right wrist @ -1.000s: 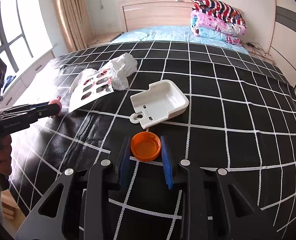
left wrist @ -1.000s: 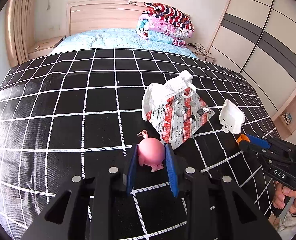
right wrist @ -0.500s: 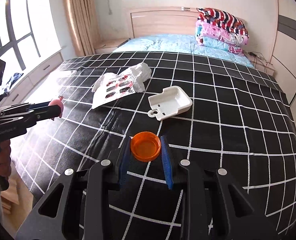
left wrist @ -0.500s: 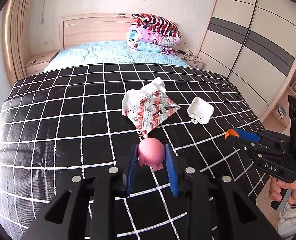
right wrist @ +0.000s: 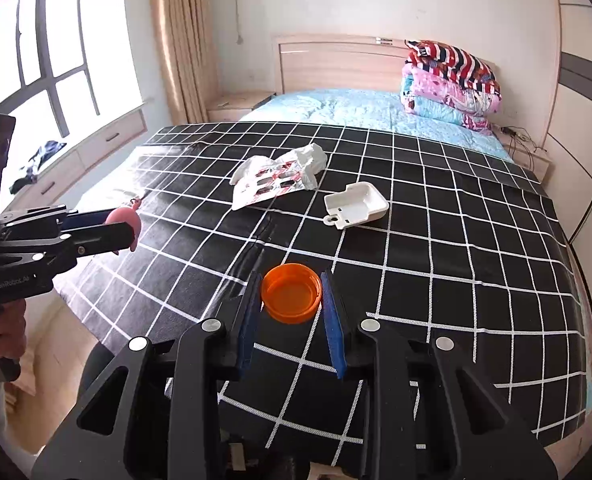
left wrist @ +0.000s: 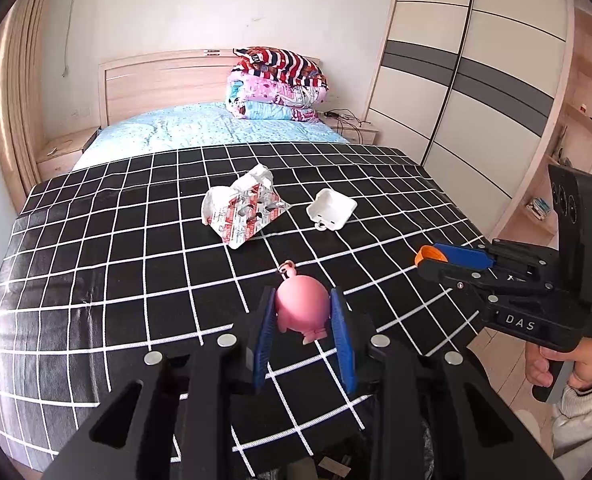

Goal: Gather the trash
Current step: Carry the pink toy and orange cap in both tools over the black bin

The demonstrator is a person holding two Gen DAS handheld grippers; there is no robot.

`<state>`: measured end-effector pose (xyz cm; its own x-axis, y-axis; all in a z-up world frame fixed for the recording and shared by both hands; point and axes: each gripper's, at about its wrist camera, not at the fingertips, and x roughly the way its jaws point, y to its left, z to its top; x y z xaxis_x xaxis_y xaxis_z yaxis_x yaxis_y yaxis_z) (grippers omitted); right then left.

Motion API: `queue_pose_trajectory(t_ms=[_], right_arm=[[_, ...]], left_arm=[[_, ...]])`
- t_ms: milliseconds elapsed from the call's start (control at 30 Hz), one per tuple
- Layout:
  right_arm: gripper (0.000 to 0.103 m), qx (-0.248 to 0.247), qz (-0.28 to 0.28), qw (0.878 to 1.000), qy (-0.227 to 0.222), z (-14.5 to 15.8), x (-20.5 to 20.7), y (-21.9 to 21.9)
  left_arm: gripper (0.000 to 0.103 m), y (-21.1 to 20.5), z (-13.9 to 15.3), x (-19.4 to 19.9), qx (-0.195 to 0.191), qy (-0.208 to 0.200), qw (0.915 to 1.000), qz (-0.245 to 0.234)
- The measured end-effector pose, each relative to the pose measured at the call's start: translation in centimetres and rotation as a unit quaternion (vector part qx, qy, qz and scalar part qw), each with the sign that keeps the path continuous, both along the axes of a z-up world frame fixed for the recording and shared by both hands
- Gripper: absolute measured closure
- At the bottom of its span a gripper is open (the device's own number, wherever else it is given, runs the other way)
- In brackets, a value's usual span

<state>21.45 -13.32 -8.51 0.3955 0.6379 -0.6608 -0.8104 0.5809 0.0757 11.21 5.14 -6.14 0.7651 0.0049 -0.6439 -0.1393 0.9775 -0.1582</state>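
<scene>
My left gripper (left wrist: 302,316) is shut on a pink pig toy (left wrist: 301,306) and holds it above the near edge of the black checked bed cover (left wrist: 116,248). My right gripper (right wrist: 292,304) is shut on an orange bottle cap (right wrist: 291,297), also held above the cover. On the cover farther away lie a crumpled white bag with red blister packs (left wrist: 246,210) and a white plastic tray (left wrist: 331,209); both show in the right wrist view, the bag (right wrist: 280,176) and the tray (right wrist: 356,204). The right gripper with the cap shows at the right of the left wrist view (left wrist: 430,256).
Folded quilts (left wrist: 276,84) are stacked at the headboard. A sliding wardrobe (left wrist: 476,80) stands on the right, a window and low drawers (right wrist: 76,148) on the left. The floor shows past the bed's foot.
Both grippers have pulled back and up from the bed, each still holding its object. The bag and tray now look smaller and farther away.
</scene>
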Motion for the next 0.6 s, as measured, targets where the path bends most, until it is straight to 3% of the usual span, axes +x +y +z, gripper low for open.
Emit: queue_pose_trajectory(t_ms=[267, 600], right_arm=[[0.073, -0.001, 0.027, 1.0, 0.003, -0.5, -3.3, -1.2], [0.073, -0.014, 0.065, 0.997, 0.035, -3.4, -6.8, -2.6]], left_arm=[[0.076, -3.2, -0.9, -2.5, 0.003, 0.006, 0.9995, -0.029], [0.076, -5.6, -3.3, -4.8, -0.007, 0.032, 0.9978, -0.057]])
